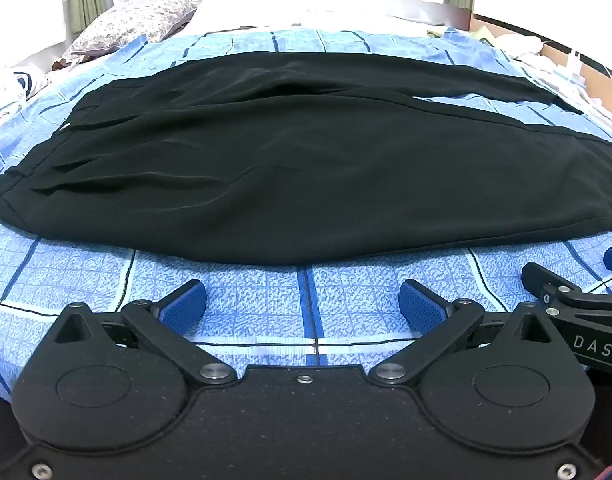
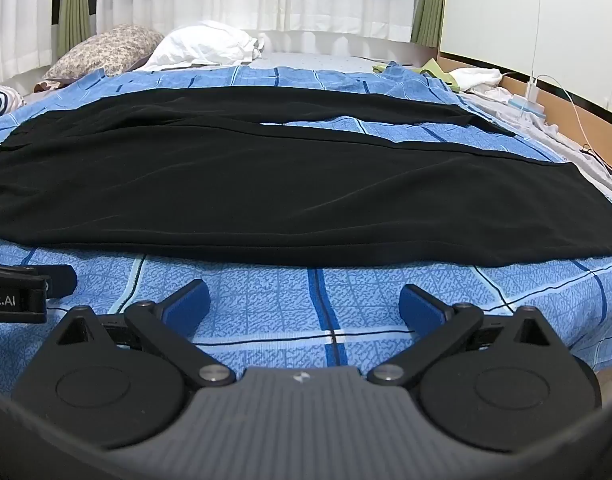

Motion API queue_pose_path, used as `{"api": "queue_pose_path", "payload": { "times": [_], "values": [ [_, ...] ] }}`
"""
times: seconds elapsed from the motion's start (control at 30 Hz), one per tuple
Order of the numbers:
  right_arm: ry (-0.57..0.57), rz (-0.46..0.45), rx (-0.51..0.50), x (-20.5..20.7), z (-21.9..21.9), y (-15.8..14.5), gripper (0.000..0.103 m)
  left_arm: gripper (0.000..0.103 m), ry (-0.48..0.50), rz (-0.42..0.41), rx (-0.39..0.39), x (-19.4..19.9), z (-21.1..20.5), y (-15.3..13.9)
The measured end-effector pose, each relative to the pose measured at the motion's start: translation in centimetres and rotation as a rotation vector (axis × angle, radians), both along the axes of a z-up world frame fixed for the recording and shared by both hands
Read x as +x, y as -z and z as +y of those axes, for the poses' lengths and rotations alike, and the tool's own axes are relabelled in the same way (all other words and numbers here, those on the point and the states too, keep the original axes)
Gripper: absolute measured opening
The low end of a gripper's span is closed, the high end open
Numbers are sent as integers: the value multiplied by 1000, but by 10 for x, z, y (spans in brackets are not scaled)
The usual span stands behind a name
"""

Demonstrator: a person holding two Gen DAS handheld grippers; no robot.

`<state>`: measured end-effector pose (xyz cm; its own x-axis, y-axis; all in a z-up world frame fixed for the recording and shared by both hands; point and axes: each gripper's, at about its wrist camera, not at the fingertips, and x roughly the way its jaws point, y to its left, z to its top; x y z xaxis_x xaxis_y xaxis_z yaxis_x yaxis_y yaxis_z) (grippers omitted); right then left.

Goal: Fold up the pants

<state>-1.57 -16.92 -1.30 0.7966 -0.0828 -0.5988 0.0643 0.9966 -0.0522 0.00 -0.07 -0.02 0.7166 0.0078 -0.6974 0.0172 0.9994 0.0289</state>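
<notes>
Black pants (image 1: pixel 306 168) lie spread flat on the blue checked bedspread (image 1: pixel 266 308). Nearer than the pants, the left hand-held gripper (image 1: pixel 302 306) and right hand-held gripper (image 2: pixel 304 306) hover spread wide, pinching nothing.

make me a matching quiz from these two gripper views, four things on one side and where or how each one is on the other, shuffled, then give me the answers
Things:
1. black pants
2. floral pillow
3. left gripper
4. white pillow

Places or states:
A. jaws open over the bare blue checked bedspread, holding nothing
B. spread flat across the bedspread, legs running to the right
C. at the far left of the bed, by the curtains
D. at the head of the bed, just right of the patterned one

Pairs: 1-B, 2-C, 3-A, 4-D
</notes>
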Motion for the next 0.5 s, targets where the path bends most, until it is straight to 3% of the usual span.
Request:
{"api": "queue_pose_path", "payload": {
  "times": [0.5],
  "values": [
    [0,-5,-6,0,1,0,103,103,-1,-2,-7,0,1,0]
  ]
}}
